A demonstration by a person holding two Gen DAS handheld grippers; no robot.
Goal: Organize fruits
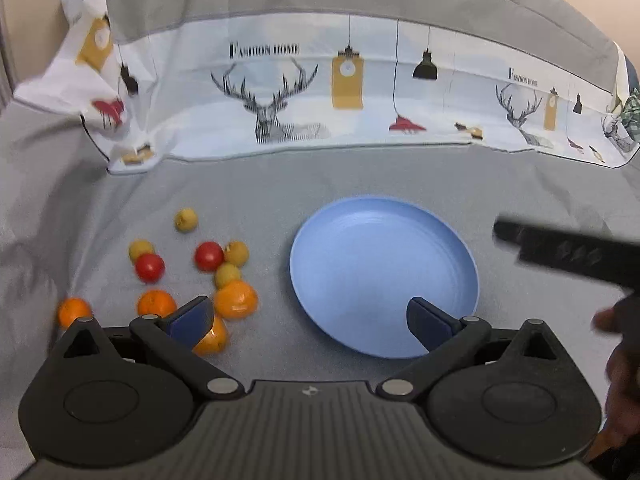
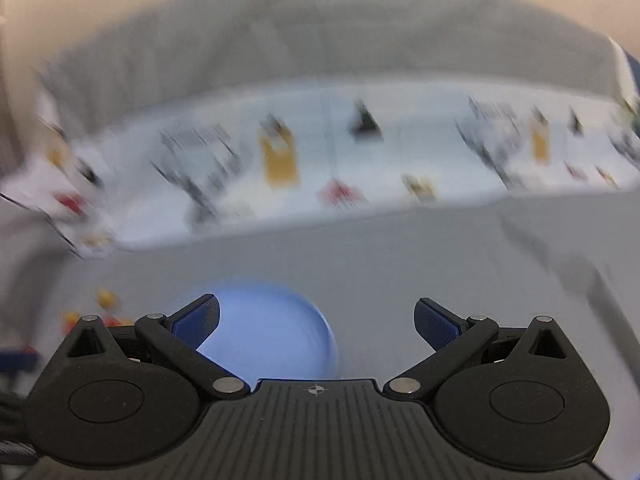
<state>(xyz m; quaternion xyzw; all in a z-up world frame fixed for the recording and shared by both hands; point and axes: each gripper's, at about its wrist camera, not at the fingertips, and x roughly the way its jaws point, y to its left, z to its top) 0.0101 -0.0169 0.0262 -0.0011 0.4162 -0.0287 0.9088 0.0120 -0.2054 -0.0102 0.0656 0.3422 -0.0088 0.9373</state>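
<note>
A blue plate [image 1: 384,240] lies bare on the grey cloth. Left of it sits a loose cluster of fruit: several oranges [image 1: 236,299], two red tomatoes [image 1: 149,267] and several small yellow fruits [image 1: 186,220]. My left gripper [image 1: 310,314] hovers open over the near edge between fruit and plate, nothing between its fingers; its left finger covers part of one orange [image 1: 214,342]. The right wrist view is blurred by motion. There my right gripper [image 2: 316,318] stands open and empty, with the plate [image 2: 276,332] just ahead and fruit [image 2: 105,297] faint at far left.
A printed cloth [image 1: 348,92] with deer and lamps stands draped along the back, folded over at the left. The other gripper's dark finger [image 1: 568,252] and a hand [image 1: 622,344] reach in at the right edge of the left wrist view.
</note>
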